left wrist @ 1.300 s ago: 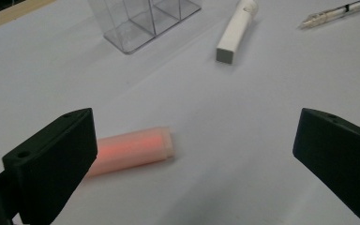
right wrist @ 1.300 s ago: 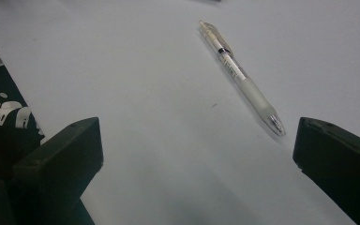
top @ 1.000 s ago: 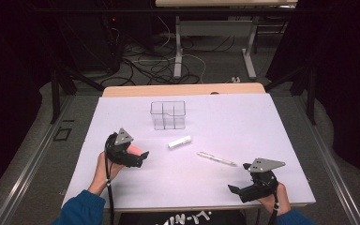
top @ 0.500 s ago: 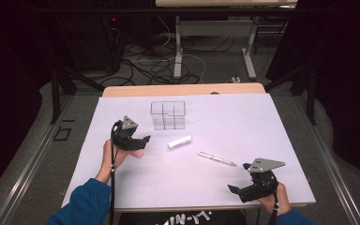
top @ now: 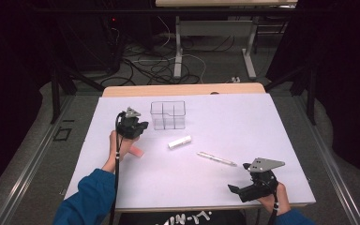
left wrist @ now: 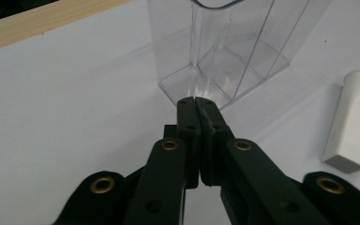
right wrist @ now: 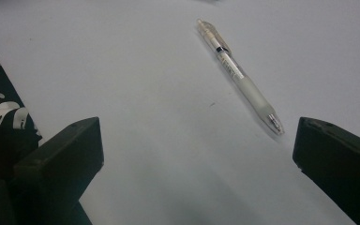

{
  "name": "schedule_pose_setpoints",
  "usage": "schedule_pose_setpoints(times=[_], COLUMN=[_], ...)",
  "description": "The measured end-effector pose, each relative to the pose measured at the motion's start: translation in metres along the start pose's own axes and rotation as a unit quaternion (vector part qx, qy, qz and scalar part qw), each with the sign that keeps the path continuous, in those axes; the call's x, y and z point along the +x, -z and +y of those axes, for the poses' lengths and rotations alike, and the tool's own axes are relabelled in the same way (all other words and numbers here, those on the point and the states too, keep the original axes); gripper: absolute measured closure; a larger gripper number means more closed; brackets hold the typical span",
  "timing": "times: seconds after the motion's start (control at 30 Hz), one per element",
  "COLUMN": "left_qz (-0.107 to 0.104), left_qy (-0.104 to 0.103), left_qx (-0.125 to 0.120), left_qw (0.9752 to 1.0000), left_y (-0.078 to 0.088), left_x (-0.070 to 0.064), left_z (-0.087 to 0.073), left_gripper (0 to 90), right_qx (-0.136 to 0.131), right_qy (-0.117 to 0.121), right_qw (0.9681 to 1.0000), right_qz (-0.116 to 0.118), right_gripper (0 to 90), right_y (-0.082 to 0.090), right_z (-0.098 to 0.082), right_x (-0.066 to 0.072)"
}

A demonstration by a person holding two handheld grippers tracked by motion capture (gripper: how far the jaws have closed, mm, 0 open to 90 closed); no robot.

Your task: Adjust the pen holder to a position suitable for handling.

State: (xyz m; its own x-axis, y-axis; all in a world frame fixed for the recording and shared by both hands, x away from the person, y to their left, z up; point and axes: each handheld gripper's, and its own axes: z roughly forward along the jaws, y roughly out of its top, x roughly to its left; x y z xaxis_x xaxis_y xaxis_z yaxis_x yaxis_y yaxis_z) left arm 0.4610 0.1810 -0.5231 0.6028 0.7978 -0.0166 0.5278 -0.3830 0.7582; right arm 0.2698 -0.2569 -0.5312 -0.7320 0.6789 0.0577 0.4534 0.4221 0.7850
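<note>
While our left gripper is hovering just left of the clear divided box with its jaws just pressed together on nothing (a pink eraser lies near our wrist), our right gripper is resting with jaws spread, facing the pen.

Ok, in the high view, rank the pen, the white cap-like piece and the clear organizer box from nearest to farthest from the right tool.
1. Pen: just up-left of the right tool.
2. White piece: farther up-left, mid-table.
3. Clear organizer box: farthest, toward the table's far edge, beside the left tool.
</note>
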Motion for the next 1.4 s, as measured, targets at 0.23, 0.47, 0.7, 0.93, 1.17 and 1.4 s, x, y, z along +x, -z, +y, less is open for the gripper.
schedule_pose_setpoints(times=[0.23,0.47,0.7,0.93,1.17,1.4], left_qz=[0.004,0.003,0.008,0.007,0.004,0.003], left_qy=[0.014,0.018,0.012,0.009,0.005,-0.005], left_qx=[-0.002,-0.005,-0.002,-0.008,-0.013,-0.016], left_qw=[0.9999,0.9998,0.9999,0.9999,0.9999,0.9998], left_y=[-0.018,-0.029,-0.033,-0.039,-0.046,-0.051], left_x=[0.006,0.009,0.007,0.002,-0.005,-0.013], left_z=[0.006,0.008,0.011,0.015,0.017,0.02], left_gripper=[90.0,90.0,90.0,90.0,90.0,90.0], right_qx=[0.0,0.001,0.003,0.004,0.005,0.006], right_qy=[-0.002,-0.002,-0.002,-0.002,-0.003,-0.004], right_qw=[1.0,1.0,1.0,1.0,1.0,1.0], right_qz=[0.002,0.005,0.006,0.006,0.005,0.005], right_gripper=[1.7,1.7,1.7,1.7,1.8,1.8], right_y=[0.0,-0.001,-0.001,0.0,-0.001,-0.001], right_z=[0.0,0.0,0.0,0.0,0.0,0.0], right_x=[-0.001,-0.001,-0.001,-0.001,-0.001,-0.001])
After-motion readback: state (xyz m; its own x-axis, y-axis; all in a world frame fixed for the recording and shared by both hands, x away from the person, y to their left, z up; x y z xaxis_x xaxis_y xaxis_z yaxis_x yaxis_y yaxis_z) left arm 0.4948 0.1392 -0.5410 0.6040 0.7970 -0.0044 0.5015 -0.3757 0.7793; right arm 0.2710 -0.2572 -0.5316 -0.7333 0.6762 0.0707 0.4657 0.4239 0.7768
